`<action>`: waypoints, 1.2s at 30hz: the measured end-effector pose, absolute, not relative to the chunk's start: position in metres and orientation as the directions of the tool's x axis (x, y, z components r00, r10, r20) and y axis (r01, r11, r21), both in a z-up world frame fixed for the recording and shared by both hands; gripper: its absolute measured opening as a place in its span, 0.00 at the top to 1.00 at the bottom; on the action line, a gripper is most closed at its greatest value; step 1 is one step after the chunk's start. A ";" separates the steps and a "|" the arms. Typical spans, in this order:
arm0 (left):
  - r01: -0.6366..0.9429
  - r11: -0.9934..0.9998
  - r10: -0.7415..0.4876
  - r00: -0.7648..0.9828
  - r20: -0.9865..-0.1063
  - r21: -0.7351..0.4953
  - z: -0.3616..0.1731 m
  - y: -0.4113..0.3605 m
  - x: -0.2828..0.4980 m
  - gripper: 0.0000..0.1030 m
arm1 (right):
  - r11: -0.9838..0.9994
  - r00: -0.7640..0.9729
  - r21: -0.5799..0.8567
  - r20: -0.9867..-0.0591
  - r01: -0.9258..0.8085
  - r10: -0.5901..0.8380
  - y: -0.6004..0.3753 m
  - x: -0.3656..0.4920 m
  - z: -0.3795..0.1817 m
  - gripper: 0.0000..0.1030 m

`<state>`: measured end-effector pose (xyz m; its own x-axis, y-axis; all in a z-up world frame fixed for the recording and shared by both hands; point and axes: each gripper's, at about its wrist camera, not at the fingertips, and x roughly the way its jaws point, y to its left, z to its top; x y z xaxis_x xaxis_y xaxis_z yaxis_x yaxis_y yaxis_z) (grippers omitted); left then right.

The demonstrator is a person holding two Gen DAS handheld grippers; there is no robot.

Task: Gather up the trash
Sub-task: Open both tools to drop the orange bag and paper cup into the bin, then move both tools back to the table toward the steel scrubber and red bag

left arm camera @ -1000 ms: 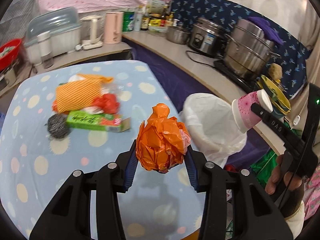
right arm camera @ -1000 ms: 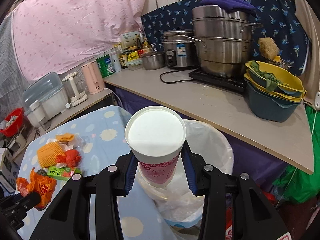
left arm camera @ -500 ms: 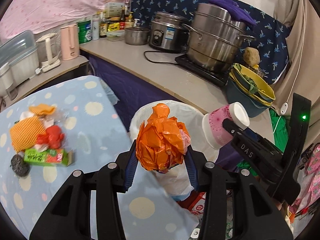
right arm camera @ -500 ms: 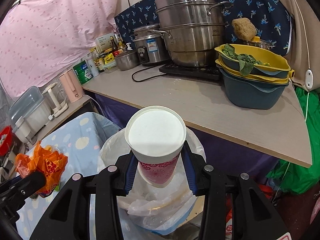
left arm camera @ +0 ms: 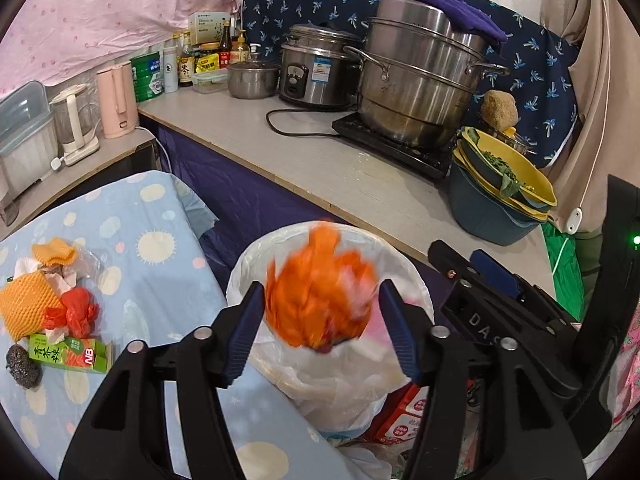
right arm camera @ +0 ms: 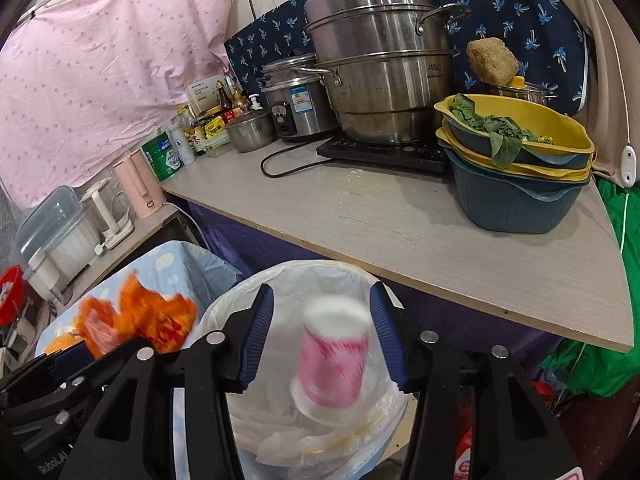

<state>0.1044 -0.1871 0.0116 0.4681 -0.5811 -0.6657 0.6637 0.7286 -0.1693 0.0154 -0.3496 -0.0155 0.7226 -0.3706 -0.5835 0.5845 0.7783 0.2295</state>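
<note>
- Step in hand: dropping two pieces of trash into the bin. Both grippers are released over the white-lined trash bin (left arm camera: pixel 332 364), which stands just beside the table (left arm camera: pixel 168 280) with the blue spotted cloth.
- The left gripper (left arm camera: pixel 322 330) has its jaws spread wide; the crumpled orange plastic bag (left arm camera: pixel 320 300) is between them, blurred, apart from both pads, above the bin's mouth. I judge it to be falling free.
- The right gripper (right arm camera: pixel 322 340) is likewise spread; the pink paper cup (right arm camera: pixel 334 364), bottom up and blurred, sits between its jaws without touching them, over the bin liner (right arm camera: pixel 320 432).
- More trash lies on the table, well away from the bin: an orange foam net (left arm camera: pixel 22 308), a red plastic scrap (left arm camera: pixel 74 314), a green carton (left arm camera: pixel 70 354), a steel scourer (left arm camera: pixel 22 366) and some white tissue.
- Next move, as I judge it: swing both grippers from the bin to that pile and close on one piece each; the light scraps call for a low, square approach.
- Hard to make out: motion blur hides the shape of the bag and cup; the bin's inside and base are hidden by liner and gripper bodies.
</note>
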 end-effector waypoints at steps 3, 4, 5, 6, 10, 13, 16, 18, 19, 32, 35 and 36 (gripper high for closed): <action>0.650 0.737 -0.582 0.472 -0.662 -0.184 0.013 -0.184 0.109 0.34 | 0.774 0.729 0.239 -0.572 0.586 -0.376 -0.351 0.012 -0.010 0.49; 0.647 0.740 -0.580 0.474 -0.662 -0.185 0.014 -0.183 0.110 0.34 | 0.774 0.730 0.237 -0.569 0.587 -0.379 -0.351 0.011 -0.009 0.48; 0.645 0.741 -0.580 0.475 -0.662 -0.187 0.014 -0.181 0.111 0.34 | 0.774 0.731 0.235 -0.565 0.587 -0.383 -0.351 0.010 -0.007 0.48; 0.643 0.742 -0.580 0.475 -0.662 -0.189 0.015 -0.180 0.112 0.34 | 0.775 0.732 0.235 -0.563 0.587 -0.385 -0.350 0.009 -0.005 0.47; 0.624 0.753 -0.578 0.479 -0.660 -0.206 0.018 -0.171 0.115 0.34 | 0.776 0.738 0.239 -0.555 0.584 -0.385 -0.348 0.006 -0.001 0.47; 0.608 0.764 -0.575 0.489 -0.656 -0.216 0.021 -0.162 0.116 0.33 | 0.780 0.742 0.239 -0.552 0.579 -0.382 -0.343 0.004 0.003 0.46; 0.591 0.774 -0.571 0.499 -0.652 -0.226 0.024 -0.152 0.118 0.33 | 0.787 0.747 0.236 -0.546 0.571 -0.378 -0.337 0.004 0.007 0.46; 0.580 0.781 -0.568 0.505 -0.650 -0.232 0.026 -0.145 0.118 0.33 | 0.792 0.753 0.235 -0.542 0.563 -0.374 -0.334 0.004 0.009 0.46; 0.573 0.785 -0.565 0.510 -0.648 -0.234 0.027 -0.140 0.119 0.33 | 0.796 0.757 0.235 -0.539 0.558 -0.371 -0.330 0.005 0.011 0.46; 0.447 0.856 -0.499 0.578 -0.646 -0.260 0.028 -0.064 0.127 0.24 | 0.868 0.797 0.210 -0.533 0.451 -0.285 -0.267 0.024 0.021 0.45; 0.399 0.880 -0.462 0.596 -0.656 -0.257 0.022 -0.040 0.132 0.23 | 0.882 0.800 0.205 -0.543 0.423 -0.257 -0.247 0.032 0.018 0.45; 0.385 0.887 -0.451 0.600 -0.661 -0.256 0.021 -0.033 0.134 0.22 | 0.886 0.800 0.205 -0.547 0.415 -0.248 -0.241 0.034 0.017 0.45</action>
